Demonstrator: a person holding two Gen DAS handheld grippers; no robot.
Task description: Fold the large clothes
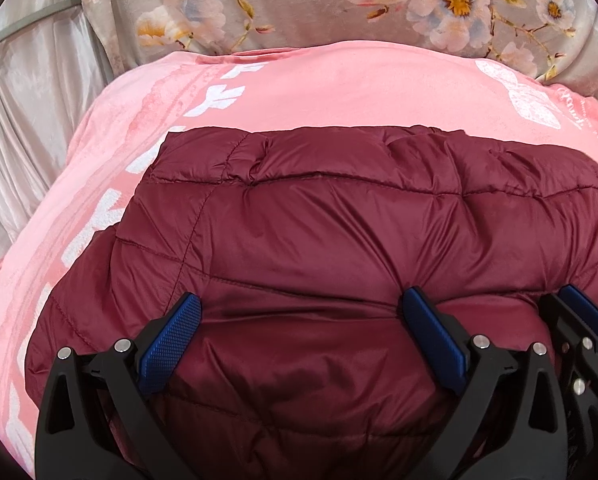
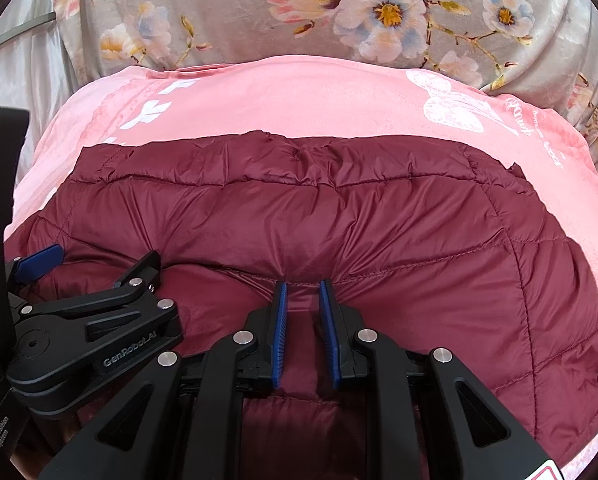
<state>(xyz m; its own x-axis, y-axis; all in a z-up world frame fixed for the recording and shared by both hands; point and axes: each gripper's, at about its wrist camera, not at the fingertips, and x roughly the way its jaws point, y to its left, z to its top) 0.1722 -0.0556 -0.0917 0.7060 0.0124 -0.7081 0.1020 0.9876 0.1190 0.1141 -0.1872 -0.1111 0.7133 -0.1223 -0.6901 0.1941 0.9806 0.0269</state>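
Writing: "GenRobot.AI" in grey letters on the black body of the left gripper [image 2: 99, 280], lower left of the right wrist view; small white print below it is too small to read. White cursive on the pink blanket [image 2: 299, 100] at right cannot be made out.
Jacket: maroon quilted puffer jacket [image 1: 339, 220], shiny and stitched into puffy panels, lying folded on the pink blanket across the middle and lower part of both views.
Blanket: soft pink fabric with white leaf shapes at left and a white lacy motif at upper right.
Backdrop: grey floral cloth [image 1: 299, 4] with pale blue and pink blossoms along the top; silvery satin curtain [image 1: 27, 120] at upper left.
Left gripper [image 1: 299, 340]: jaws wide apart, blue textured pads [image 1: 171, 344] pressed down onto the jacket's near fold.
Right gripper [image 2: 303, 320]: blue pads nearly together, pinching a ridge of jacket fabric.
Views: the left wrist view catches the right gripper only at its lower right edge; the right wrist view shows the left one's side and logo.
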